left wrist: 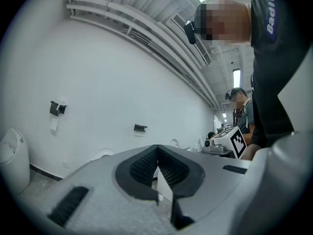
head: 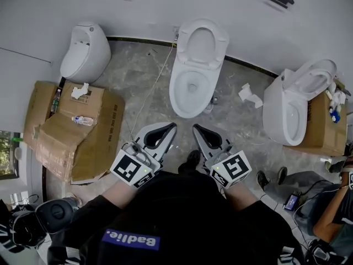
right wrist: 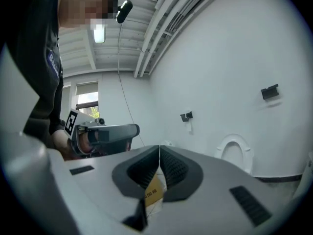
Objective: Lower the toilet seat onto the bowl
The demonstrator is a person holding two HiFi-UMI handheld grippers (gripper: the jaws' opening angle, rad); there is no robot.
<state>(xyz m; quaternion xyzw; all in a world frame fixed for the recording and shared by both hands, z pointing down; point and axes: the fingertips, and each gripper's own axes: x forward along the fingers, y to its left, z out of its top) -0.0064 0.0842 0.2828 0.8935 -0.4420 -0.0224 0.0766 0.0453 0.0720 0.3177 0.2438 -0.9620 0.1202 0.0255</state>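
Approach is the step in hand. The toilet [head: 191, 70] that stands straight ahead, against the wall [head: 231, 4], has its seat [head: 202, 40] tipped up and back, resting upright toward the wall, with the bowl [head: 189, 90] open below it. A second toilet [head: 295, 101] stands well off to the right with its own lid raised. I take the middle one as the target, since both tools aim at it.

The left tongs [head: 171, 126] and right tongs [head: 195, 127] are held side by side close to the person's body, low over the floor [head: 242, 126] and well short of the bowl. Each gripper view shows its ribbed pads clenched tip to tip with nothing between them, only background showing through the gap behind.

The next move calls for carrying one of the tongs forward and up to the top rim of the seat. It could either release and grip that rim or hook the clenched tip behind it, then bring it forward and down in a controlled arc. The seat will likely want to fall once past upright, so it should be guided all the way rather than let go.
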